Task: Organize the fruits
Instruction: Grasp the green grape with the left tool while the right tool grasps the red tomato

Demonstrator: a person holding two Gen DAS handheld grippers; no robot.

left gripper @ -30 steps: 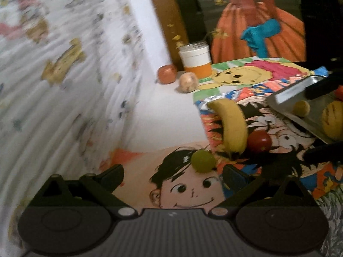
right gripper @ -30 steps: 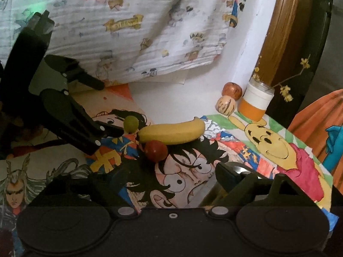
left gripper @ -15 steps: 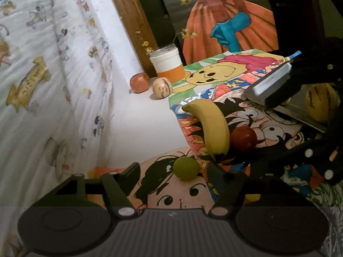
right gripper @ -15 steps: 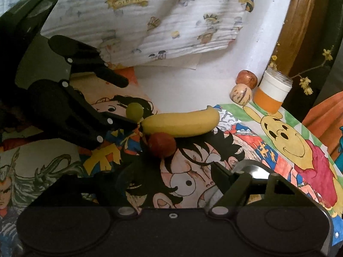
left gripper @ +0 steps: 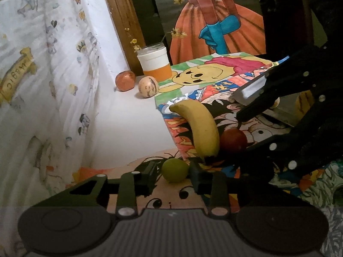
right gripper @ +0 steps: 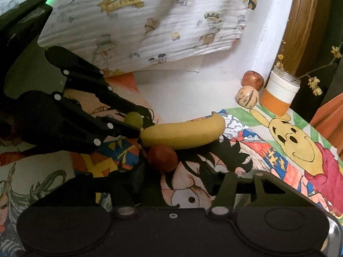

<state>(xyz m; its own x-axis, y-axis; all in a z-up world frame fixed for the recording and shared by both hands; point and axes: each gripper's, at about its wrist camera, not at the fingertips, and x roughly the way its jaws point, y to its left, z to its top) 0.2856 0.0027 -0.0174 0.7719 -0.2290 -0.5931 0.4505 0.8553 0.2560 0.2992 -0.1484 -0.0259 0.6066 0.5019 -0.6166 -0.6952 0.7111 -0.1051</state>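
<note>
In the left wrist view, the left gripper [left gripper: 174, 174] is sitting with its fingers on either side of the green fruit [left gripper: 175, 169]; contact is hard to make out. At one o'clock the banana [left gripper: 198, 128] is hiding part of the red fruit [left gripper: 233, 141].

In the right wrist view, the right gripper [right gripper: 171, 178] is standing wide, gripping nothing, the red fruit [right gripper: 163, 157] just ahead. Its left finger [right gripper: 133, 178] is blending into shadow.

green fruit [left gripper: 175, 169] sits between left fingers [left gripper: 148, 176]; banana [left gripper: 200, 129] and red fruit [left gripper: 233, 142] block just beyond the fingertips.
</note>
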